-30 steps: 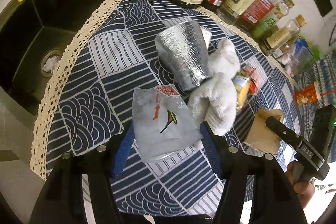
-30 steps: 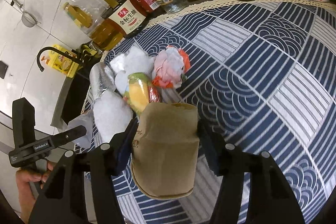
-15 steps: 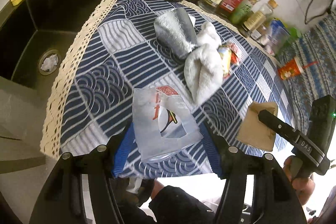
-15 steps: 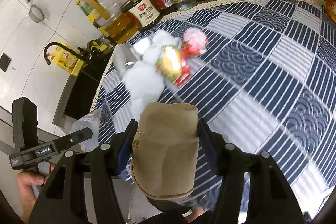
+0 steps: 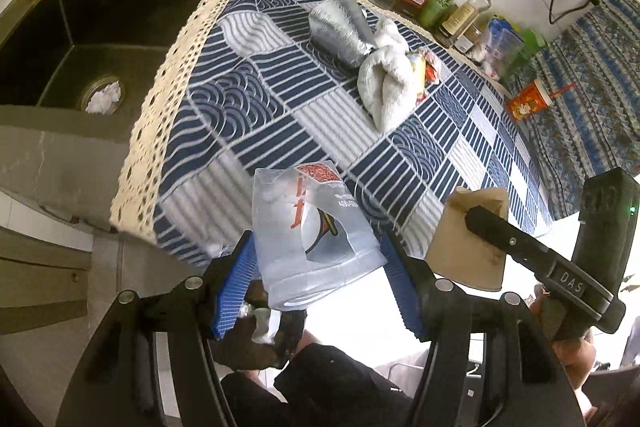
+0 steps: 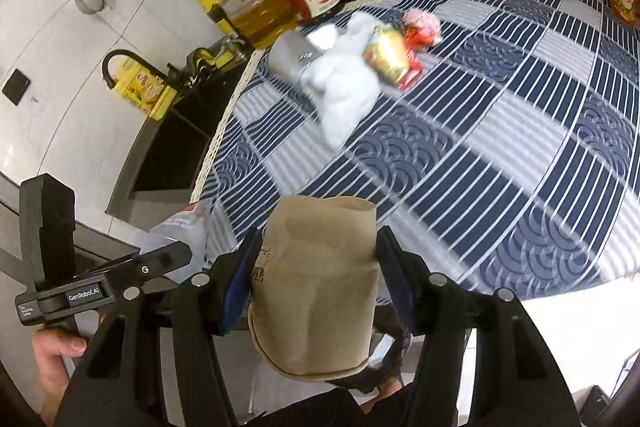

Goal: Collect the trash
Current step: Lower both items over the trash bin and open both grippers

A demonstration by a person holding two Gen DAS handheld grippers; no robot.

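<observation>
Between my left gripper [image 5: 316,259] pads: clear plastic bag [image 5: 312,231], clamped; my right gripper [image 6: 316,275] is clamped on crushed brown paper cup [image 6: 316,279]. Both held past the tablecloth [image 5: 248,107] edge. Best keep squeeze firm, release only over a bin — none visible ahead.

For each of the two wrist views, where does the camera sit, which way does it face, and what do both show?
Left wrist: on the left claw, facing along its fingers over the tablecloth edge toward the sink and bottles; clear plastic bag clamped; right claw with its paper cup at right.
Right wrist: on the right claw, facing across the table toward the bottles; paper cup clamped; left claw and hand at lower left.
Shared: white towel, silver pouch, snack wrappers.
</observation>
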